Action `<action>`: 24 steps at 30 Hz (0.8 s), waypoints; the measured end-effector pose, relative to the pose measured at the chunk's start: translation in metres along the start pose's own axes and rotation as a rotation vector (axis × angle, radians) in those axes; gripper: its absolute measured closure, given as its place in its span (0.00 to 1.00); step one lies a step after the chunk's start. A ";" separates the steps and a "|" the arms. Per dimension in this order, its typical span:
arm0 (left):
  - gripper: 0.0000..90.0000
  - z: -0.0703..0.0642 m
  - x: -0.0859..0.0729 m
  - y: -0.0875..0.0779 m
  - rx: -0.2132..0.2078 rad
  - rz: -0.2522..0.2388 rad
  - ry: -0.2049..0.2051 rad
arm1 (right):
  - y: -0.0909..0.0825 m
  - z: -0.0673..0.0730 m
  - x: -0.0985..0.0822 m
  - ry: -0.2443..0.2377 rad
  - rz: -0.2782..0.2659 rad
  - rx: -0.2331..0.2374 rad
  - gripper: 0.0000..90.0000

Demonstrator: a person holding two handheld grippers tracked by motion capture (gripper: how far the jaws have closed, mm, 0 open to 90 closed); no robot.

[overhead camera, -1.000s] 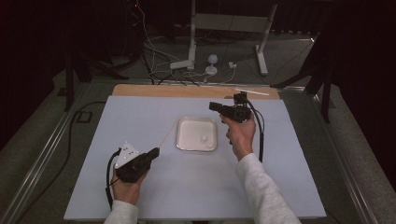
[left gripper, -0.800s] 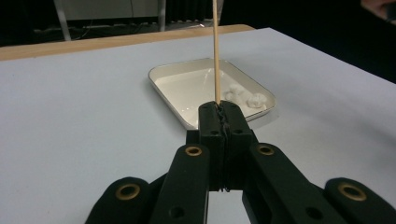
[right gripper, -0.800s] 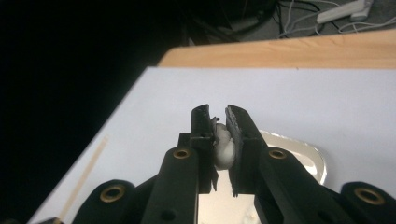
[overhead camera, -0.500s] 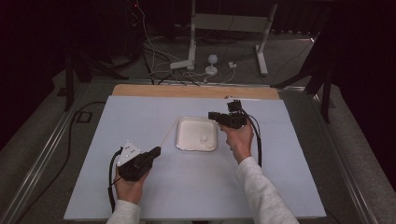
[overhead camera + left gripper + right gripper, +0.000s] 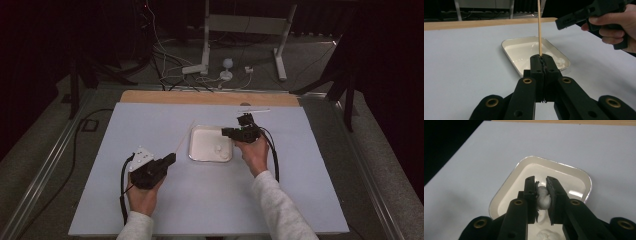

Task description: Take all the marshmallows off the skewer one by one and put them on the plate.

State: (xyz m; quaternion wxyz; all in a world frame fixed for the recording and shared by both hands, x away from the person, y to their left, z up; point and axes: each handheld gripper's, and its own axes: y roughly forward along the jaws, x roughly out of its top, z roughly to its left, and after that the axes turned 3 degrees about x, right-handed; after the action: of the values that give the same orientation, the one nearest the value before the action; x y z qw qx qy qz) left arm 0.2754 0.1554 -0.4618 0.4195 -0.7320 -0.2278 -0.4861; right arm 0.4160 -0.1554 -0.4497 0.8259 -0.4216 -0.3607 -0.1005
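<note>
Both jaws of the left gripper (image 5: 169, 160) are staying clenched on a thin wooden skewer (image 5: 185, 135), which in the high view is slanting up and right from the lower-left centre of the frame toward the white tray (image 5: 196, 150) in the middle. The right gripper (image 5: 226, 132) is hovering over the tray's upper right corner, held by the right hand (image 5: 254, 152), and small white lumps (image 5: 217, 148) are lying in the tray's right half. The tray is sitting on a pale board (image 5: 125, 125).

Looking along the left gripper (image 5: 541, 58) from its own camera, the jaws are pressing flat together around the skewer (image 5: 539, 25), which is rising straight to the top edge. The tray (image 5: 509, 48) is lying just behind, with the right gripper (image 5: 559, 23) entering at upper right.

From the right gripper view, the right gripper (image 5: 541, 181) is pointing down into the tray (image 5: 506, 190) at centre frame, and its jaws have just been opening a little. A white lump (image 5: 541, 197) is sitting between them, touching both pads, and another lump (image 5: 546, 236) is lying at the bottom edge.
</note>
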 end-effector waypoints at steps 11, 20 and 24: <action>1.00 -0.002 0.003 0.014 -0.011 0.013 -0.026 | 0.012 -0.005 -0.004 0.020 0.041 -0.042 0.58; 1.00 -0.009 0.008 0.022 -0.015 0.010 -0.034 | 0.006 0.004 -0.012 0.008 0.008 -0.001 0.19; 1.00 -0.010 0.012 0.025 -0.007 0.013 -0.043 | 0.003 0.013 -0.016 -0.029 -0.006 0.034 0.10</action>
State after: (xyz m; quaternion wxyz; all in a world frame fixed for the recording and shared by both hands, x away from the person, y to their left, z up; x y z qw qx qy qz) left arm 0.2942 0.1325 -0.4590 0.4150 -0.7454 -0.2303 -0.4682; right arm 0.3990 -0.1461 -0.4572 0.8272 -0.4080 -0.3756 -0.0908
